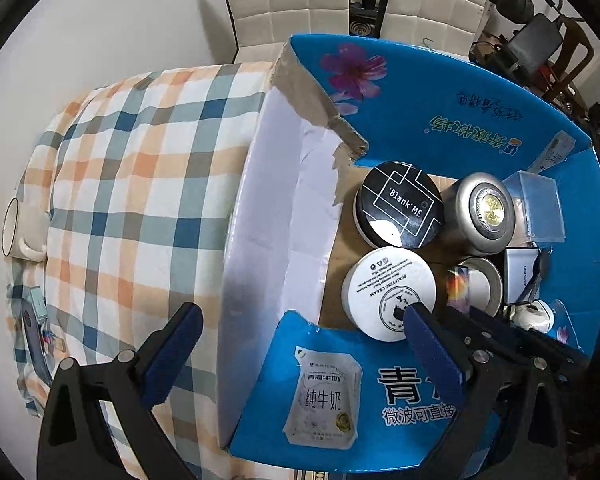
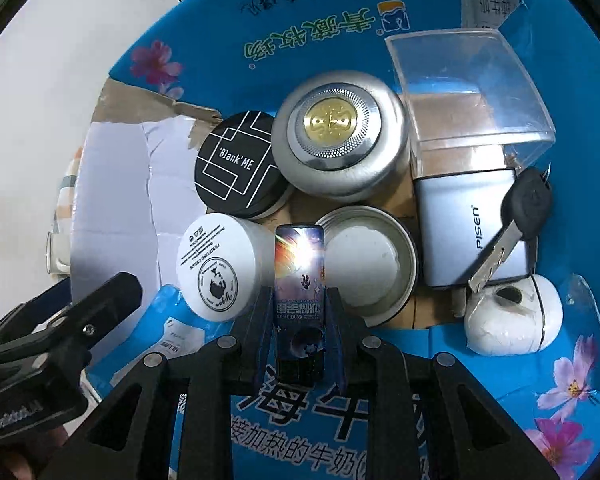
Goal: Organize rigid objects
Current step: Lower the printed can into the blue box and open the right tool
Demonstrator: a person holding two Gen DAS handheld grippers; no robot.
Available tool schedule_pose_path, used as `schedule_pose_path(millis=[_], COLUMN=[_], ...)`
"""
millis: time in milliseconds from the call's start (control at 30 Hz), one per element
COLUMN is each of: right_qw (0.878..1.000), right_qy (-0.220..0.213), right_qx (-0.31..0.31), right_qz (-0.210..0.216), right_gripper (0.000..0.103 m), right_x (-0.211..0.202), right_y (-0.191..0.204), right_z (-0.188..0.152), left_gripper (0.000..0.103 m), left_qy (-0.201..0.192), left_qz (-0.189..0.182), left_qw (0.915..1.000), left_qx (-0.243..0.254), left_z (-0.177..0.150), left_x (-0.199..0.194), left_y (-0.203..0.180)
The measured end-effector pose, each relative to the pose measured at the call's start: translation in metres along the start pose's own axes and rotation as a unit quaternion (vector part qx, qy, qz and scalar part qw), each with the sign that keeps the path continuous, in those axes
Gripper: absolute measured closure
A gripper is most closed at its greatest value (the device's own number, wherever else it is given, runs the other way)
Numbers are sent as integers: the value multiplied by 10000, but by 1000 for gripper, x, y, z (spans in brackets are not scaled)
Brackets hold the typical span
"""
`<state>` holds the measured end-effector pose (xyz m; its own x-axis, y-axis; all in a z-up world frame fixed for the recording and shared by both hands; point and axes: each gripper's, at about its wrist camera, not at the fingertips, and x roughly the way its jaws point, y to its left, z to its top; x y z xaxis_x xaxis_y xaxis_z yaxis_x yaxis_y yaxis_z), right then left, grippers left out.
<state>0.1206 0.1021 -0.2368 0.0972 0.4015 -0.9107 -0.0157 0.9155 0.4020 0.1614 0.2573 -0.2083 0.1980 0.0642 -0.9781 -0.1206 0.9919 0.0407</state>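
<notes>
The right hand-held gripper [image 2: 298,312] is closed on a small slim box [image 2: 299,272] with a space picture printed on it. Its two fingers press the box from both sides. The box stands upright inside the blue carton [image 2: 340,8], between the white cream jar [image 2: 216,272] and the open metal tin [image 2: 370,264].

The left hand-held gripper [image 1: 300,344] is wide open and holds nothing. One finger is above the checked cloth [image 1: 132,168], and the other finger reaches over the near flap of the carton, just beside the white cream jar [image 1: 388,292].

Further in the carton there are a black jar [image 2: 238,164] with the words Blank ME, a silver round tin [image 2: 336,136] with a gold centre, a clear plastic box [image 2: 472,96], a silver power bank [image 2: 472,224] with a car key [image 2: 512,220] lying on it, and a white round object [image 2: 512,316].

A white mug [image 1: 16,228] stands at the far edge of the checked cloth.
</notes>
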Motion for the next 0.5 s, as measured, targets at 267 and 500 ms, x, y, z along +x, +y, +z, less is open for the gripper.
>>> schedule_pose_path(millis=[267,500], right_qw=[9989,9865], right_qy=[9,-638], right_qx=[-46,-1], right_qz=[-462,-1508], right_gripper=[68,17], right_x=[3,-39], right_y=[13,11], right_z=[4,-4], left_gripper=[0,0], left_qy=[-103,-203], left_qz=[-48,-134], left_qw=[9999,9997], left_qx=[26,66], left_z=[2,-1], left_x=[-11,-27], left_y=[-1,-8])
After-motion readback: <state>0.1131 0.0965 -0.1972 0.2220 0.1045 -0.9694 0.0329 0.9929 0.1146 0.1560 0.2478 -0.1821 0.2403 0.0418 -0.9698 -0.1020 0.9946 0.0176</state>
